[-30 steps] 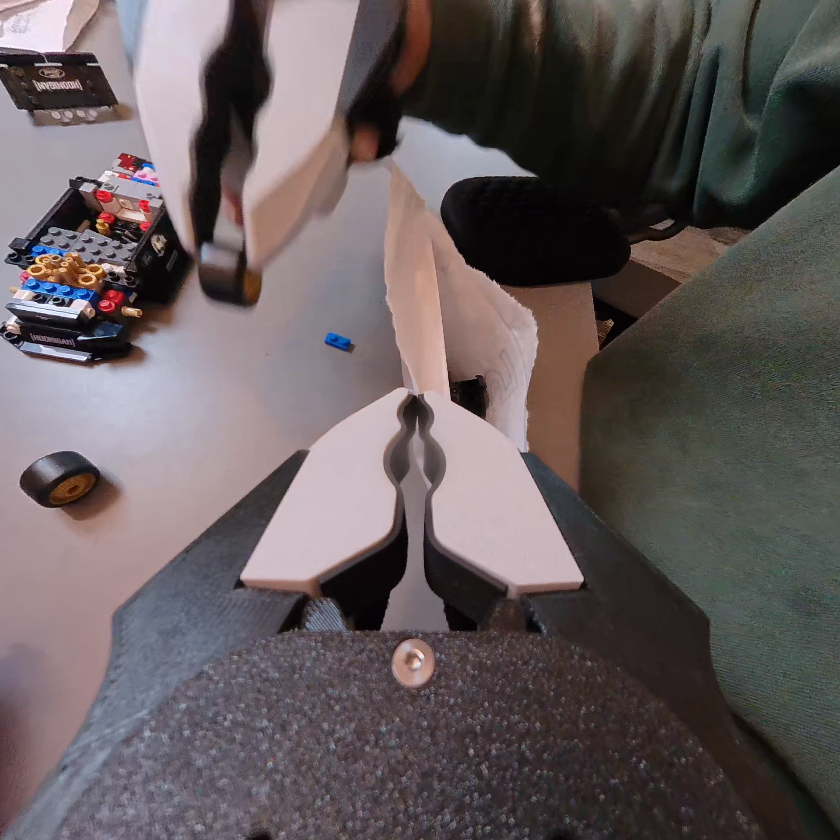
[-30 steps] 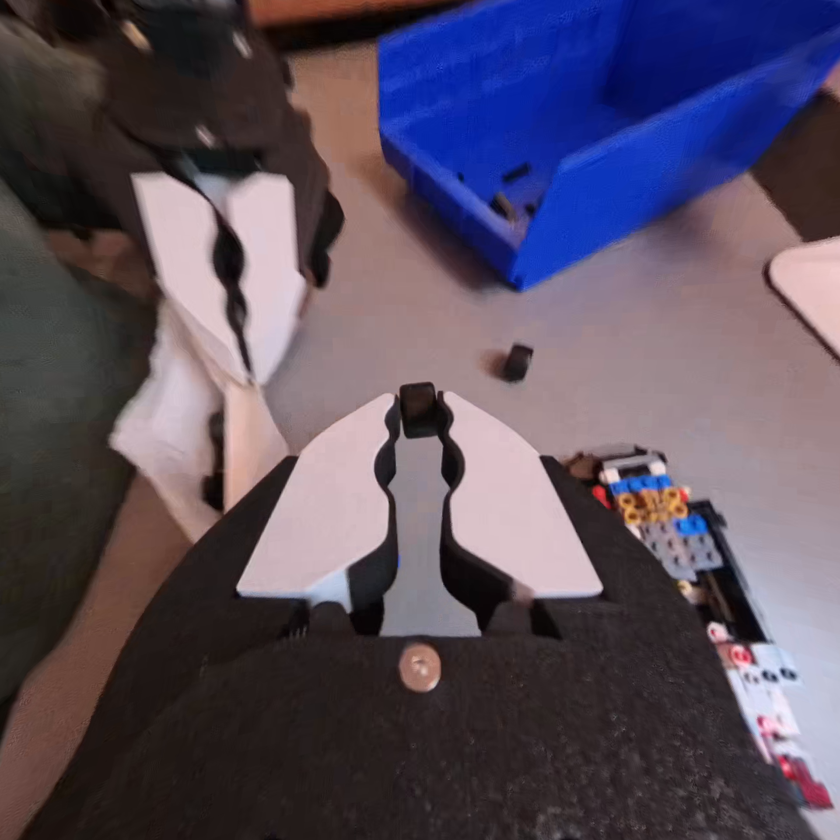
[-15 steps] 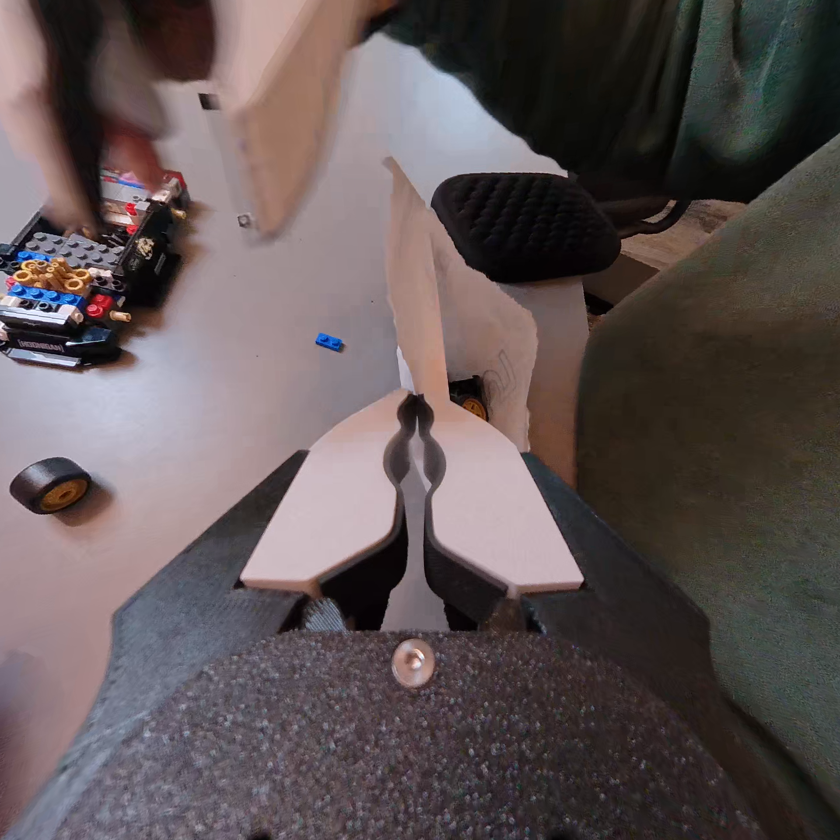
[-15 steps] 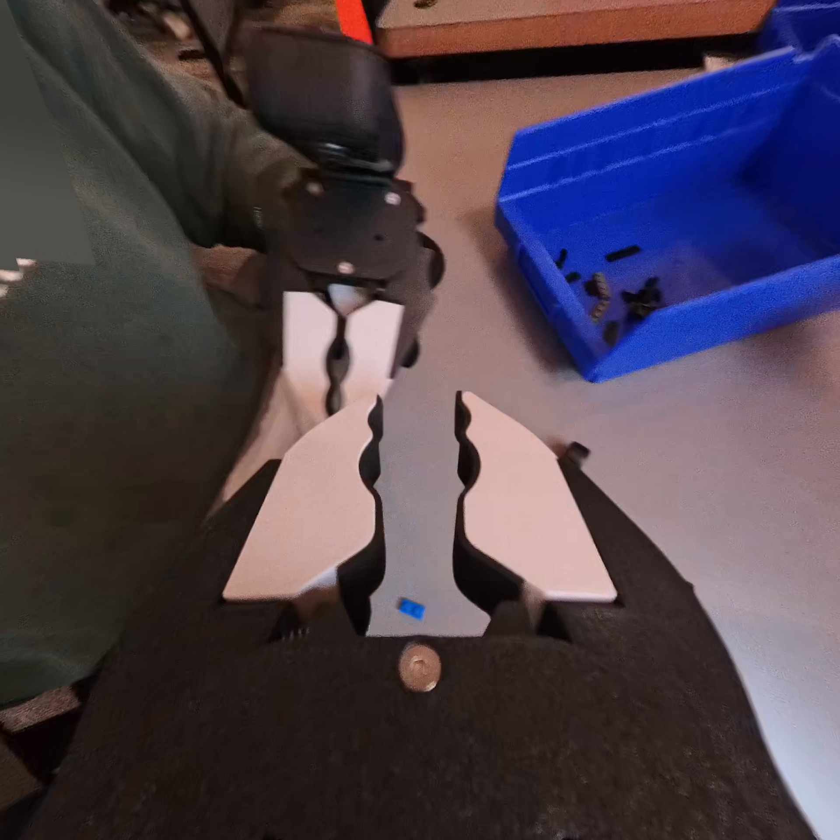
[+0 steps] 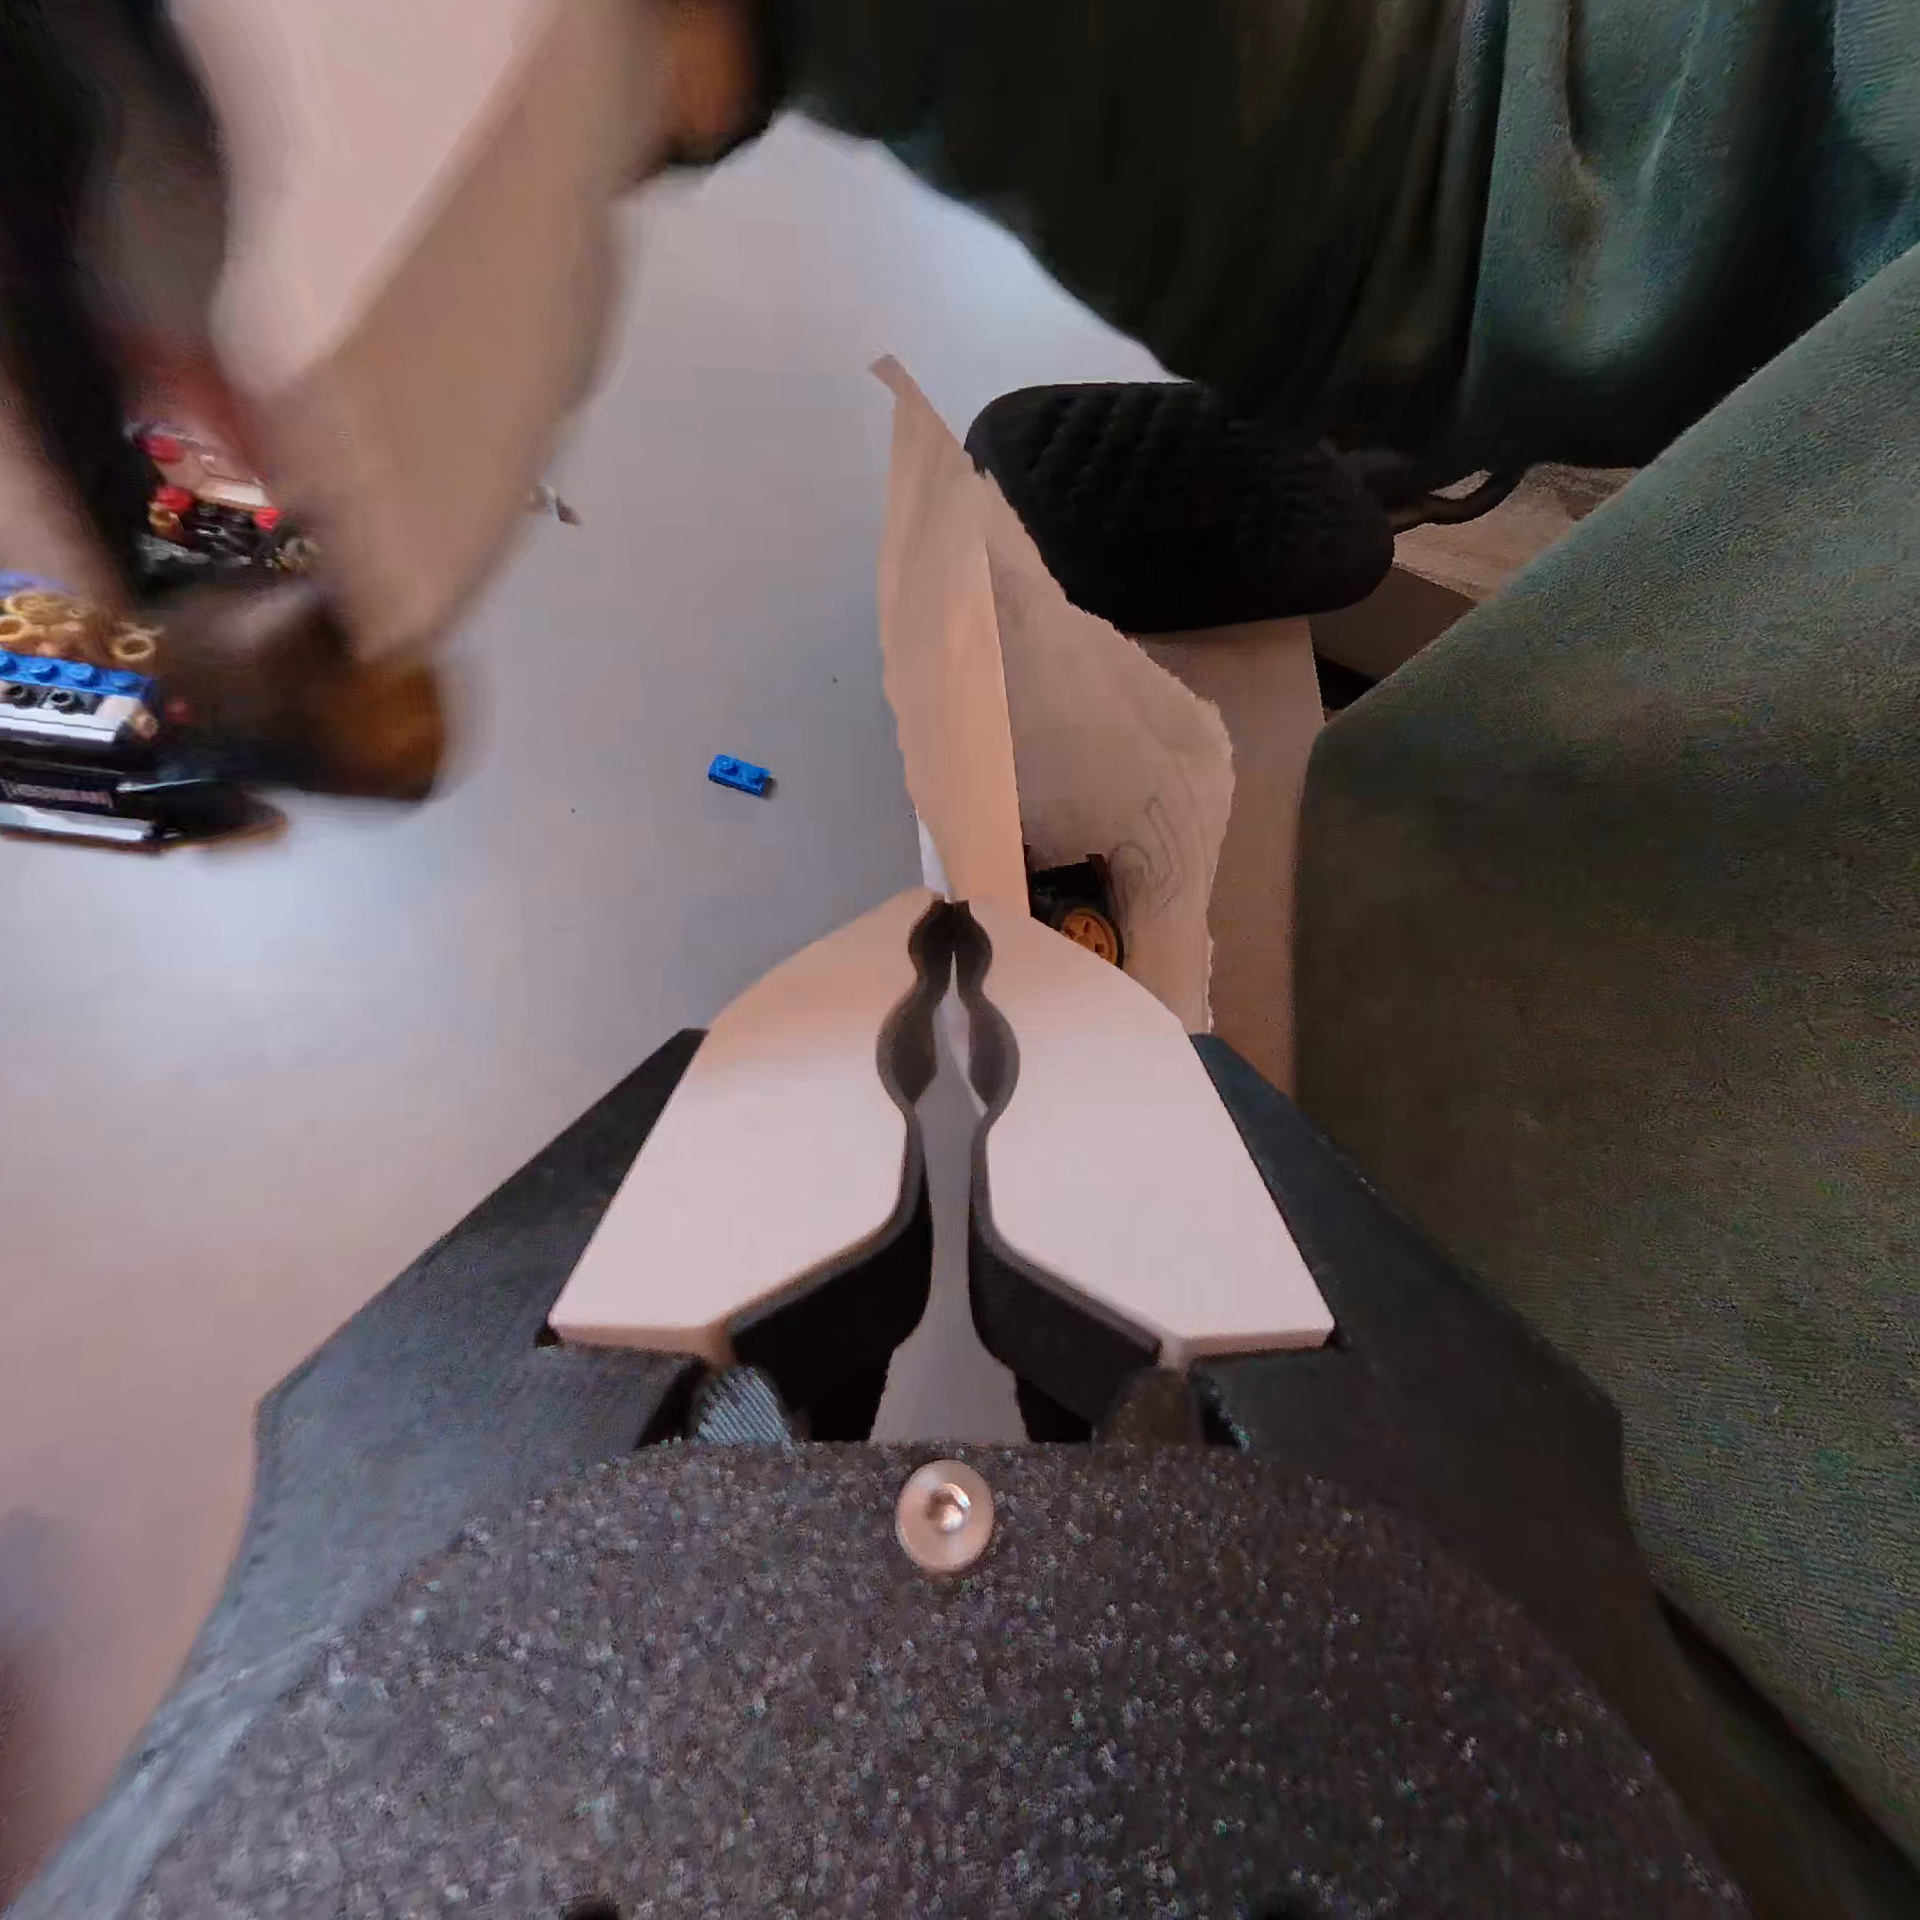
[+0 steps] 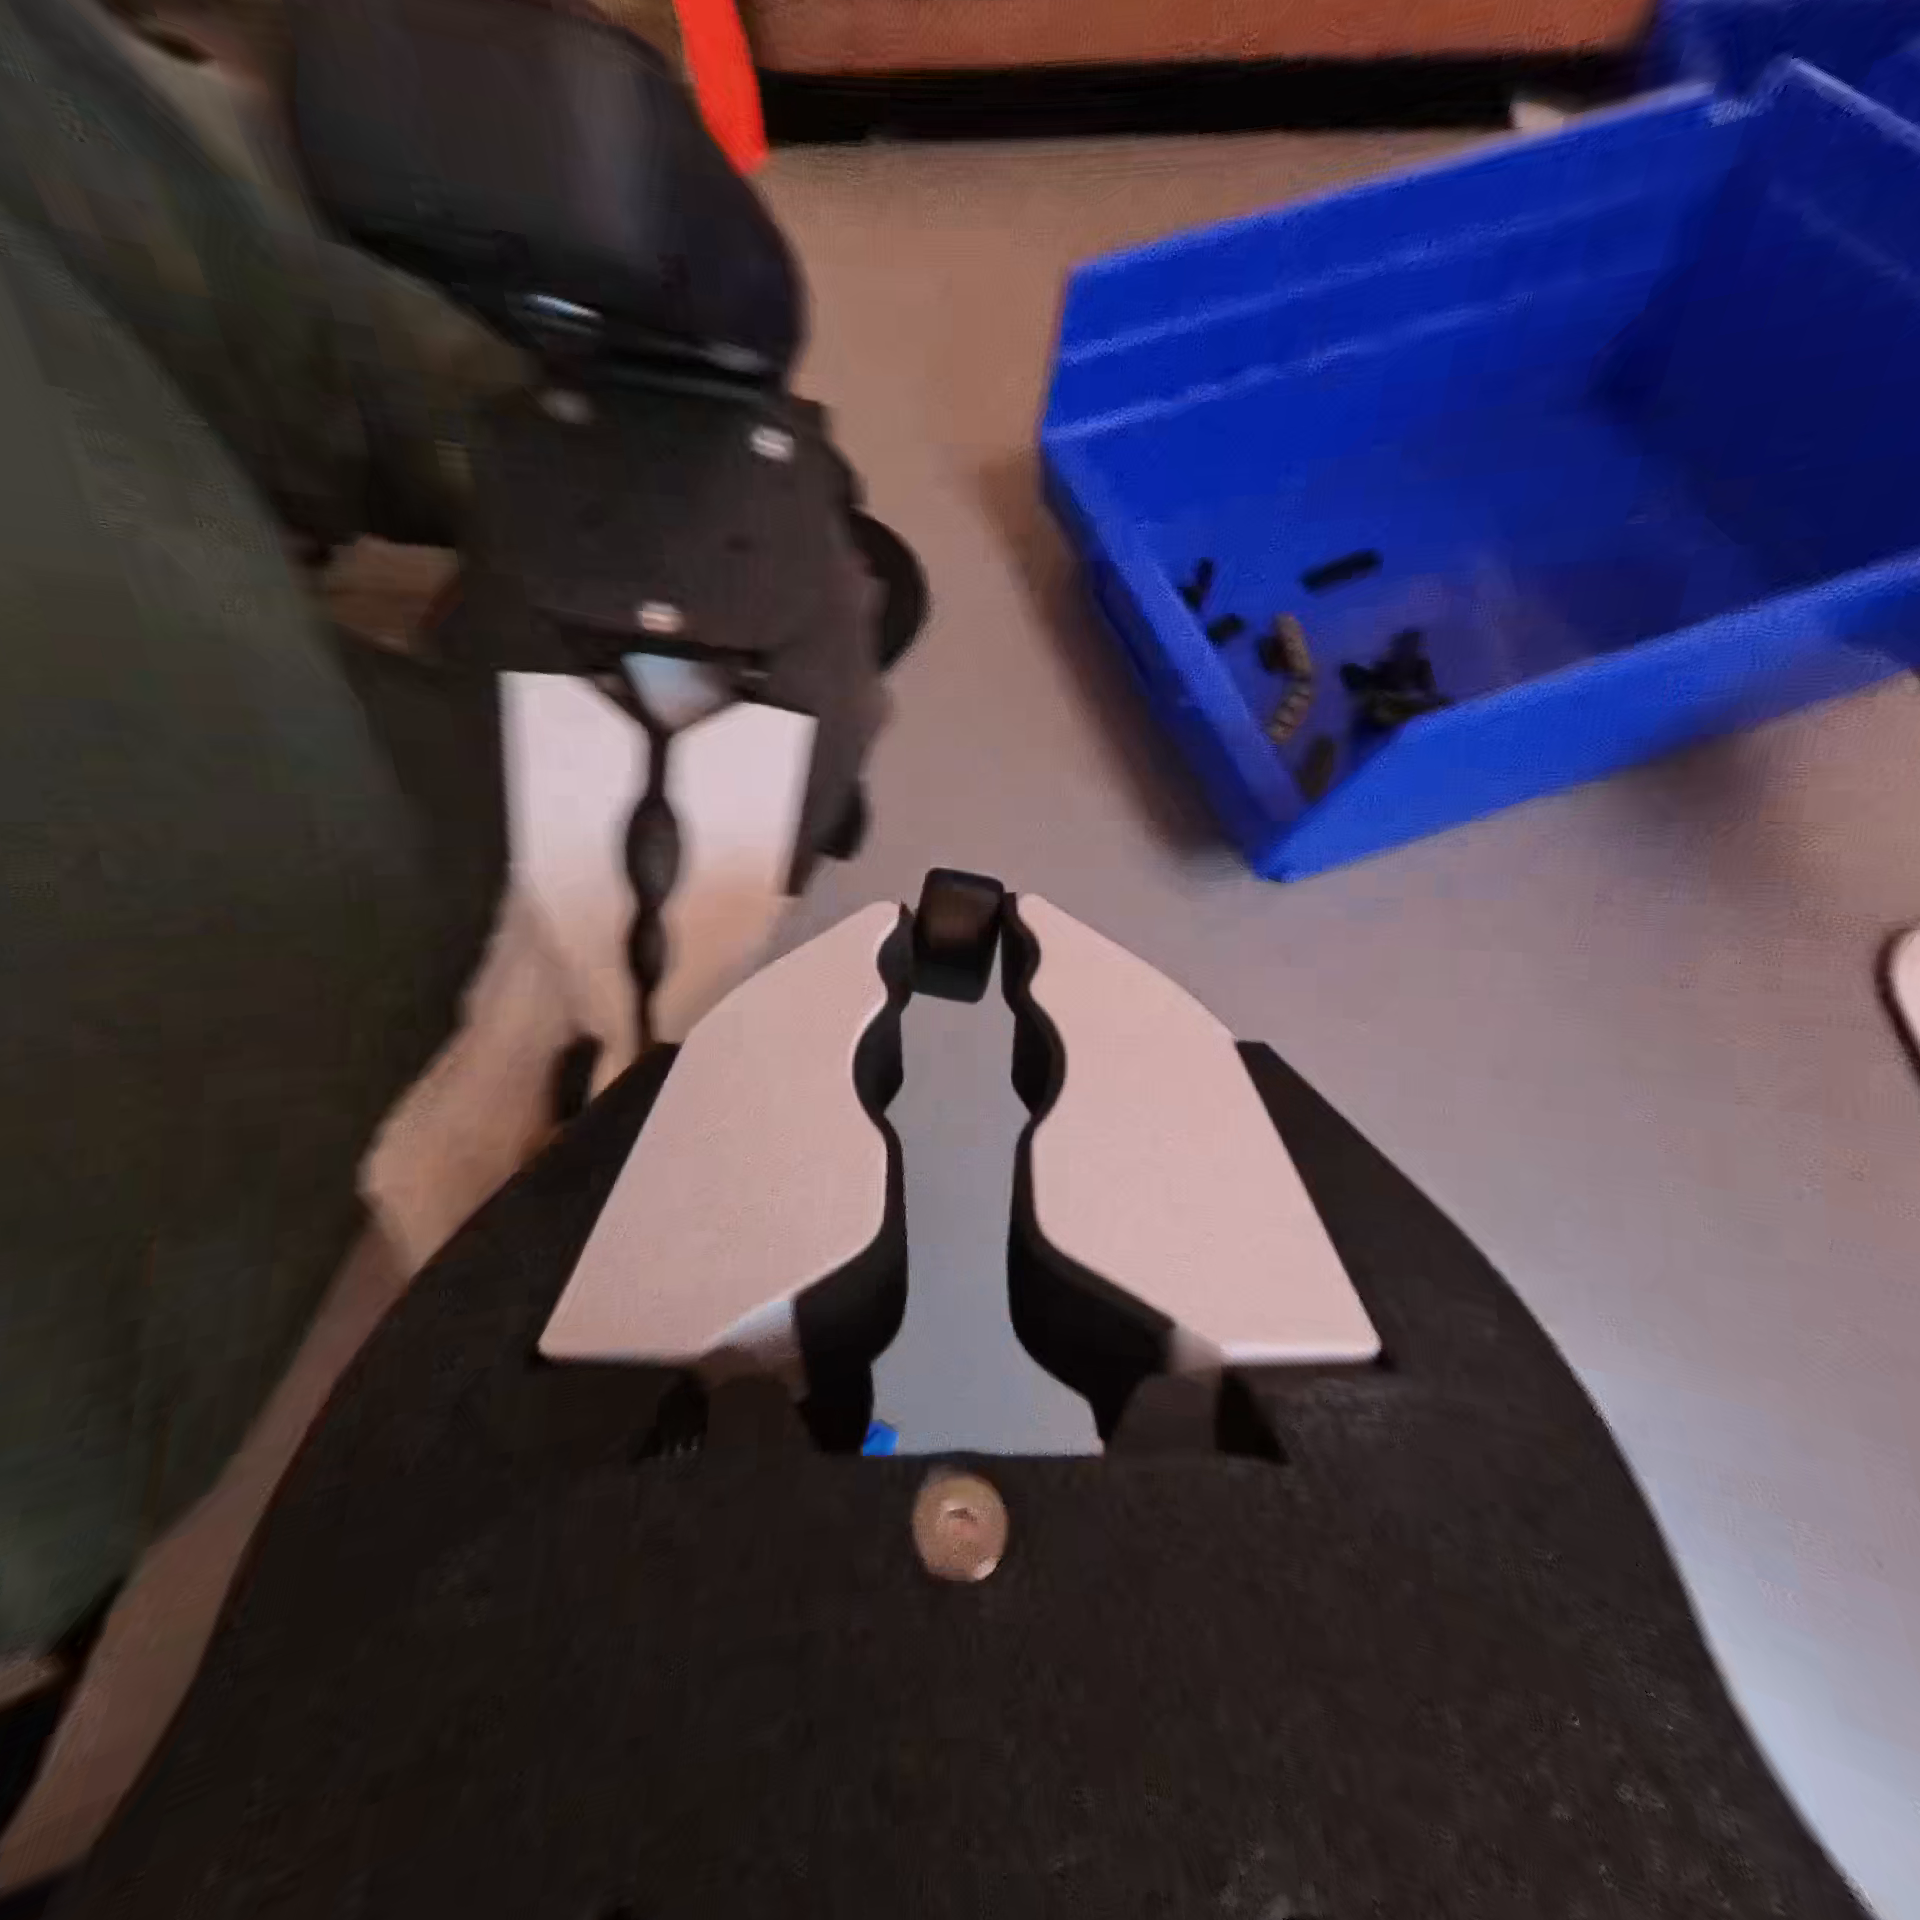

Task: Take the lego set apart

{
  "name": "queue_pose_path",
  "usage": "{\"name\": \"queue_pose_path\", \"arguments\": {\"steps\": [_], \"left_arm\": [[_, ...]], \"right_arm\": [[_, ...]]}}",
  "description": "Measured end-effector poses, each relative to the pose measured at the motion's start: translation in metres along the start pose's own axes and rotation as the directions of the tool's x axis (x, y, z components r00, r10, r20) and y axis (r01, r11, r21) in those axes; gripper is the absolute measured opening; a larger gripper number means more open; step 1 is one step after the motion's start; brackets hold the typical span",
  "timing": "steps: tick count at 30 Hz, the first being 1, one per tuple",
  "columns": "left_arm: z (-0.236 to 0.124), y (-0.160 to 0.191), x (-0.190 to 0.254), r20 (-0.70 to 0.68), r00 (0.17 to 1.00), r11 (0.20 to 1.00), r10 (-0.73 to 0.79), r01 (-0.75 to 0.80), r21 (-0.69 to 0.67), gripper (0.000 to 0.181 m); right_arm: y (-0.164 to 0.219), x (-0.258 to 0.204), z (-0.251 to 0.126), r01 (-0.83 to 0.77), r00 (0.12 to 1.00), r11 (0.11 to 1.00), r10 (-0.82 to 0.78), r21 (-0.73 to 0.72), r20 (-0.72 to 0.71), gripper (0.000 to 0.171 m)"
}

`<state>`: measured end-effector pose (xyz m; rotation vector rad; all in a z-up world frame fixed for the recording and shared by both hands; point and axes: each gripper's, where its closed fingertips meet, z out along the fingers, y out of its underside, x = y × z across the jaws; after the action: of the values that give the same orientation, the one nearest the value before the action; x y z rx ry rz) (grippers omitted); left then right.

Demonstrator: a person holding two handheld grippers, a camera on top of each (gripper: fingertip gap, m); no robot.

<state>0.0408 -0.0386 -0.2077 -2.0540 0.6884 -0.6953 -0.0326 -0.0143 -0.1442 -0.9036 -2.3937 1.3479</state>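
Observation:
My left gripper is shut on the top edge of a white paper bag at the table's right edge and holds it upright. A black wheel with a yellow hub lies inside the bag. My right gripper is shut on a black wheel. In the left wrist view it is a blur at upper left, low over the table beside the partly stripped lego car. The car's far end is hidden behind it.
A small blue plate lies loose on the grey table between the car and the bag. A blue bin with several small dark pieces stands at the far right. A black chair armrest and a green sleeve are right of the bag. Across from one pair of fingers to the other is roughly 10 cm. From the left gripper's tips to the small blue plate is close to 12 cm.
My right gripper let go of a wheel, which now lies in the bag, opened, swung towards the car and shut on the loose wheel from the table. My left gripper stayed shut on the bag.

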Motion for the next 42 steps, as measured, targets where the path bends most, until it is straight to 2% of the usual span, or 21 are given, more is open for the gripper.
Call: {"name": "queue_pose_path", "arguments": {"steps": [2,4,6,8,11,14,16,19,21,24,27,29,31,33,34,35,36,37,38,39,42], "left_arm": [[0.001,0.000,0.000,-0.004,1.000,1.000,0.005,-0.005,-0.001,0.000],[0.001,-0.001,0.001,-0.007,1.000,1.000,0.009,-0.009,-0.002,0.000],[0.002,-0.001,0.001,-0.006,1.000,1.000,0.013,-0.013,-0.005,0.000],[0.002,-0.001,0.001,-0.003,1.000,1.000,0.014,-0.014,-0.008,0.000],[0.002,-0.001,0.002,-0.003,1.000,1.000,0.019,-0.019,-0.007,0.000],[0.001,-0.001,0.002,-0.006,1.000,1.000,0.026,-0.026,-0.005,0.000],[0.001,-0.002,0.004,-0.023,0.999,0.999,0.039,-0.039,0.001,0.000],[0.002,-0.003,0.007,-0.048,0.997,0.998,0.060,-0.059,0.020,0.001],[0.003,-0.006,0.011,-0.086,0.994,0.998,0.062,-0.058,0.039,0.001],[-0.006,-0.016,0.022,-0.180,0.982,0.994,0.049,-0.030,0.106,0.015],[-0.043,-0.029,0.023,-0.194,0.981,0.970,-0.017,0.063,0.236,0.049],[-0.051,-0.013,0.015,-0.094,0.995,0.974,-0.035,0.055,0.222,0.064],[-0.037,0.006,0.014,-0.021,0.999,0.985,-0.043,0.046,0.164,0.070],[-0.013,0.014,0.015,0.043,0.999,0.993,-0.005,0.000,0.118,0.064],[-0.005,0.014,0.012,0.108,0.993,0.994,0.049,-0.060,0.096,0.048],[-0.003,0.010,0.008,0.182,0.976,0.987,0.124,-0.140,0.079,0.016],[-0.006,0.003,0.008,0.227,0.956,0.974,0.187,-0.211,0.086,0.001],[-0.014,-0.008,0.012,0.224,0.956,0.962,0.187,-0.224,0.153,0.002],[-0.019,-0.014,0.018,0.142,0.982,0.965,0.121,-0.150,0.216,0.002],[-0.017,-0.012,0.022,0.047,0.998,0.970,0.046,-0.056,0.237,0.002],[-0.013,0.001,0.017,-0.047,0.997,0.971,-0.067,0.076,0.228,0.002]], "right_arm": [[-0.003,-0.043,-0.018,0.062,0.993,0.998,-0.059,-0.030,0.104,0.016],[0.018,-0.074,-0.020,0.114,0.983,0.980,-0.088,-0.163,0.162,0.017],[0.045,-0.090,-0.014,0.142,0.980,0.942,-0.090,-0.305,0.177,0.017],[0.063,-0.093,-0.011,0.145,0.985,0.910,-0.095,-0.388,0.145,0.029],[0.052,-0.096,-0.020,0.102,0.991,0.957,-0.074,-0.272,0.112,0.037],[0.048,-0.086,-0.037,0.068,0.998,0.983,-0.069,-0.172,0.000,0.048],[0.064,-0.079,-0.048,0.026,0.997,0.984,-0.038,-0.176,-0.064,0.066],[0.094,-0.085,-0.053,-0.064,0.998,0.990,0.060,-0.129,-0.033,0.071],[0.106,-0.091,-0.040,-0.074,0.997,0.992,0.074,-0.100,-0.003,0.059],[0.105,-0.092,-0.026,-0.050,0.999,0.998,0.050,-0.034,-0.012,0.002],[0.105,-0.089,-0.035,-0.098,0.994,0.994,0.101,0.056,-0.050,0.000],[0.106,-0.085,-0.040,-0.131,0.986,0.986,0.141,0.107,-0.091,0.000],[0.107,-0.085,-0.037,-0.139,0.980,0.981,0.156,0.138,-0.120,0.000],[0.105,-0.085,-0.031,-0.152,0.975,0.975,0.175,0.161,-0.139,0.000],[0.105,-0.086,-0.029,-0.158,0.971,0.974,0.183,0.160,-0.153,0.000],[0.106,-0.085,-0.028,-0.157,0.969,0.976,0.183,0.154,-0.166,0.000],[0.105,-0.086,-0.032,-0.146,0.969,0.975,0.176,0.168,-0.176,0.000],[0.101,-0.088,-0.040,-0.143,0.971,0.963,0.181,0.226,-0.156,0.000],[0.092,-0.096,-0.049,-0.169,0.975,0.936,0.204,0.309,-0.086,0.000],[0.089,-0.101,-0.051,-0.207,0.972,0.920,0.231,0.333,-0.033,0.000],[0.097,-0.100,-0.042,-0.240,0.964,0.920,0.262,0.311,-0.032,0.000]]}}
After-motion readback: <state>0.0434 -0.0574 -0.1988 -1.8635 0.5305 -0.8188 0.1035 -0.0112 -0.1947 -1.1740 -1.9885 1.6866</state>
